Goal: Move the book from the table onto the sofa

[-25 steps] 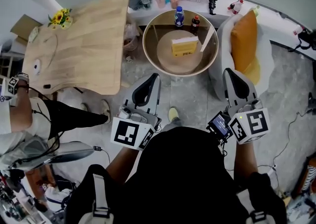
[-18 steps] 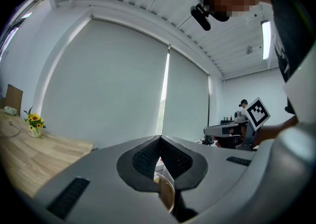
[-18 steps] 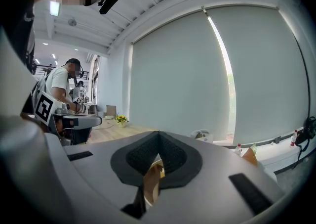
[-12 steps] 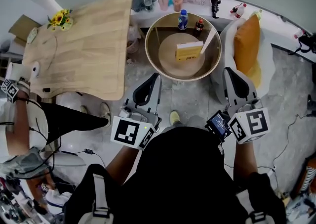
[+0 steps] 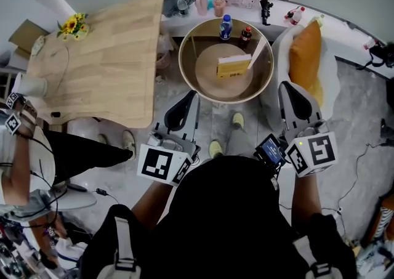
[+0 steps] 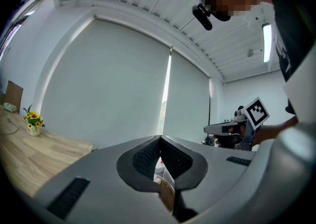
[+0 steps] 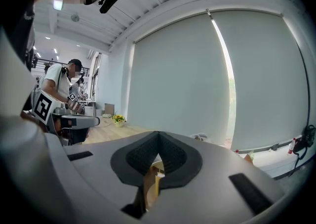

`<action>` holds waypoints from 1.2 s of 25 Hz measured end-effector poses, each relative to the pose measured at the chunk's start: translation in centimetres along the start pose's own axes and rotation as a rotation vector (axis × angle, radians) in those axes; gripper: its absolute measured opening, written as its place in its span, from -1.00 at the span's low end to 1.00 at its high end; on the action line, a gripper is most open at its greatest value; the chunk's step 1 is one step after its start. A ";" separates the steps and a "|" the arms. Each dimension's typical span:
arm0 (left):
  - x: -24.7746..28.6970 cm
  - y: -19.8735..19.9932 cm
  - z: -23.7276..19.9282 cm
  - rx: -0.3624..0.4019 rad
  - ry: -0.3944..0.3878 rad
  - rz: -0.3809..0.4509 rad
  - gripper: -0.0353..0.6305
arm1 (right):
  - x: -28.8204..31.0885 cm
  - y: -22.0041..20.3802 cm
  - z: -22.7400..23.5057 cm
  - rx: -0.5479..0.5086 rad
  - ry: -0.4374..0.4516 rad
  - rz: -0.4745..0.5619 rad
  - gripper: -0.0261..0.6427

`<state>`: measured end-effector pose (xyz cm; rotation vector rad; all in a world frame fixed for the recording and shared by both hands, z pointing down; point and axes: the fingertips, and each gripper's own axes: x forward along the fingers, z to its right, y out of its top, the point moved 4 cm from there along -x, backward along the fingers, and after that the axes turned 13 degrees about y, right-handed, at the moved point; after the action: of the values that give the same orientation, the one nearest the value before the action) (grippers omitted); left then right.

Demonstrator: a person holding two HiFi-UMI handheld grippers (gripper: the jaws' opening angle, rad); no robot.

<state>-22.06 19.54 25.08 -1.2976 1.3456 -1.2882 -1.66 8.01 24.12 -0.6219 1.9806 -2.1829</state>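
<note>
Here, the book [image 5: 233,65] sits on the round surface [image 5: 188,71], near its middle, yellow with a pale top edge. Two bottles [image 5: 226,27] stand at the far rim of that surface, and a white stick [image 5: 258,51] leans just right of the book. The sofa [image 5: 330,71], white with an orange cushion [image 5: 305,53] on it, is just to the right of the round surface. A long wooden surface [image 5: 104,62] lies to the left, with yellow flowers [image 5: 72,26] at its far corner.

The left gripper [image 5: 192,95] and right gripper [image 5: 287,89] are held side by side on the near side of the round surface, both apart from the book. In the left gripper view the left gripper [image 6: 160,138] has its jaws pressed together with nothing between them. The right gripper [image 7: 158,133] is likewise closed and empty in its own view.
</note>
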 end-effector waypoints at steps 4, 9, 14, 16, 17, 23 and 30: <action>1.1 0.1 0.0 0.006 0.007 -0.010 -0.88 | 0.6 0.1 1.1 0.002 0.007 -0.003 -0.89; 3.5 0.1 -0.1 0.014 0.020 -0.013 -0.88 | 2.2 0.0 3.3 -0.005 0.019 -0.012 -0.89; 6.8 0.0 -0.5 0.026 0.028 -0.044 -0.88 | 4.9 1.2 6.2 -0.051 0.020 -0.007 -0.89; 8.4 0.0 -0.6 0.022 0.031 -0.047 -0.88 | 6.0 1.4 7.6 -0.067 0.022 -0.014 -0.89; 9.3 0.0 -0.7 0.023 0.030 -0.049 -0.88 | 6.5 1.4 8.3 -0.071 0.025 -0.020 -0.89; 14.5 -0.4 -0.7 0.020 0.032 -0.088 -0.88 | 9.1 0.4 12.5 -0.049 0.066 -0.149 -0.89; 19.3 -0.5 -0.5 0.034 0.042 -0.116 -0.88 | 12.1 0.1 16.5 -0.059 0.125 -0.196 -0.89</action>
<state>-24.57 0.46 27.14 -1.3480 1.2880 -1.4186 -6.36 -11.65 27.53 -0.7336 2.1362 -2.3346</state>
